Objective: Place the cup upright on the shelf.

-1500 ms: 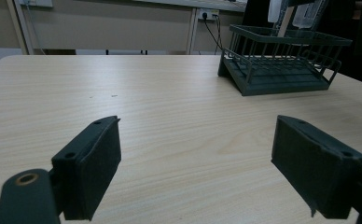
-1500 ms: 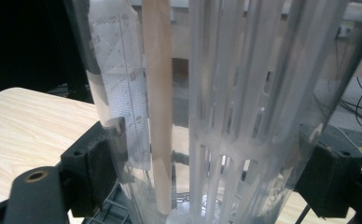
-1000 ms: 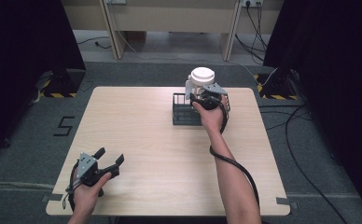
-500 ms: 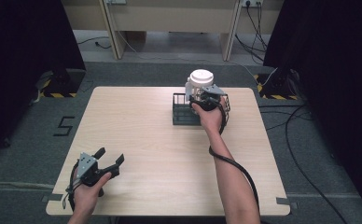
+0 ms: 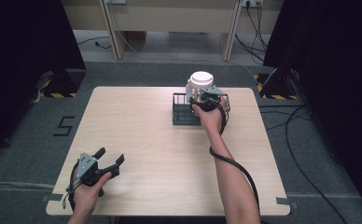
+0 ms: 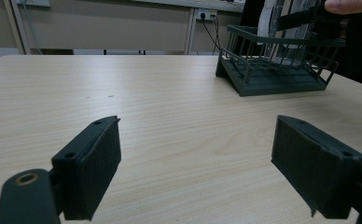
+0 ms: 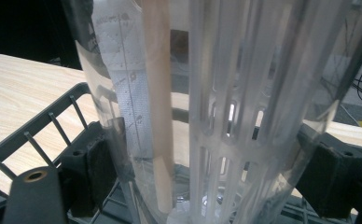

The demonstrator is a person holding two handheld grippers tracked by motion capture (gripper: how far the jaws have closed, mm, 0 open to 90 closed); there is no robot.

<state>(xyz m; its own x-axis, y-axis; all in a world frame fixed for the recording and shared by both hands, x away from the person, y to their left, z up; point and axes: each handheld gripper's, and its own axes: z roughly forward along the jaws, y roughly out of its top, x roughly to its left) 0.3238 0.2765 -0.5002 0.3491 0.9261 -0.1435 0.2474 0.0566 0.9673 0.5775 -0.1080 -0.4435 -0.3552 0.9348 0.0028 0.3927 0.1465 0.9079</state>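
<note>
A clear plastic jug (image 5: 201, 78) with a white lid stands upright in a dark wire rack (image 5: 181, 114) at the far right of the table. My right gripper (image 5: 206, 99) is at the jug's near side, shut on it. In the right gripper view the jug (image 7: 226, 93) has ribbed walls, a slotted inner tube and a printed scale. There my right gripper (image 7: 212, 172) has a pad against each side of the jug, over the rack's wires (image 7: 53, 121). My left gripper (image 5: 109, 156) is low at the front left, open and holding nothing (image 6: 198, 126).
The light wooden table (image 5: 146, 140) has bare room between the two grippers. The left gripper view shows the rack (image 6: 272, 79) far off at the upper right. Cables lie on the grey floor to the right, and dark curtains hang on both sides.
</note>
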